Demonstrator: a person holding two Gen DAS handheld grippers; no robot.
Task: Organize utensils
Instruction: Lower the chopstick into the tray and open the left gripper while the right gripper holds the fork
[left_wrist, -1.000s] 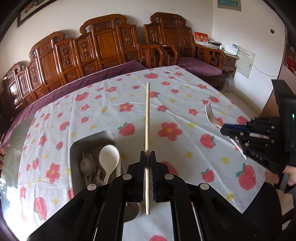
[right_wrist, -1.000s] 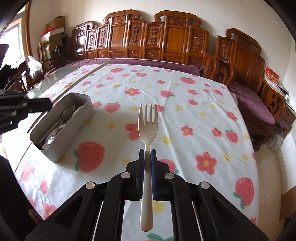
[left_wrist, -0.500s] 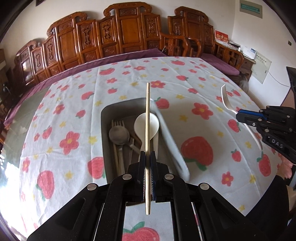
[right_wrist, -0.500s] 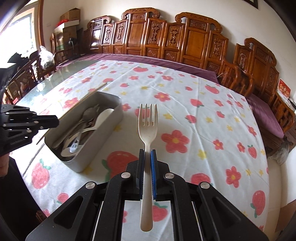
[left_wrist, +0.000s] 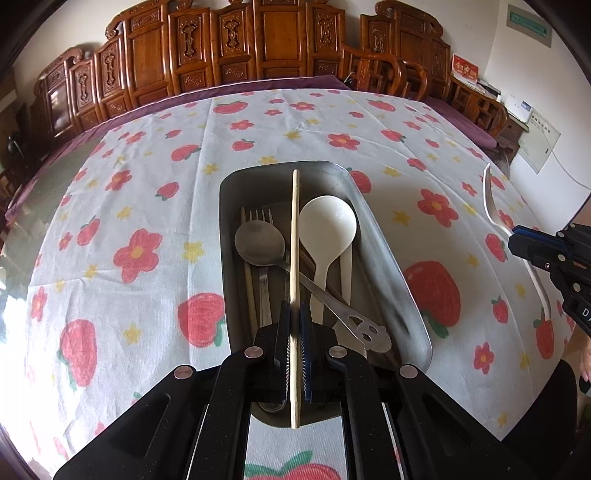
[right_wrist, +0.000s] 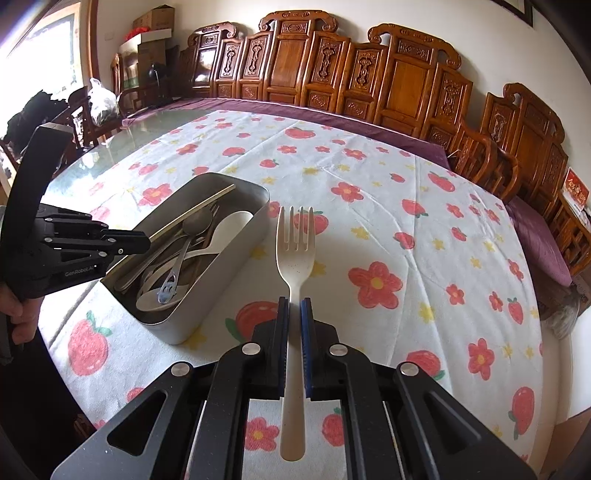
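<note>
My left gripper (left_wrist: 294, 314) is shut on a wooden chopstick (left_wrist: 294, 236) and holds it lengthwise over the grey metal utensil box (left_wrist: 384, 243). The box holds a white spoon (left_wrist: 327, 225), a metal spoon (left_wrist: 260, 240), a metal fork and other utensils. My right gripper (right_wrist: 294, 306) is shut on a cream plastic fork (right_wrist: 295, 254), tines forward, above the tablecloth to the right of the box (right_wrist: 236, 258). The left gripper (right_wrist: 144, 242) and its chopstick (right_wrist: 195, 212) show at the left of the right wrist view; the right gripper (left_wrist: 517, 242) and its fork (left_wrist: 489, 199) show at the right of the left wrist view.
The table carries a white cloth (right_wrist: 388, 229) printed with strawberries and flowers. Carved wooden chairs (left_wrist: 273, 44) line the far side. The table's near edge runs just below the box. A hand (right_wrist: 22, 321) holds the left gripper.
My left gripper has swung the chopstick over the box and lined it up along the box's length. My right gripper with the fork has moved closer to the box.
</note>
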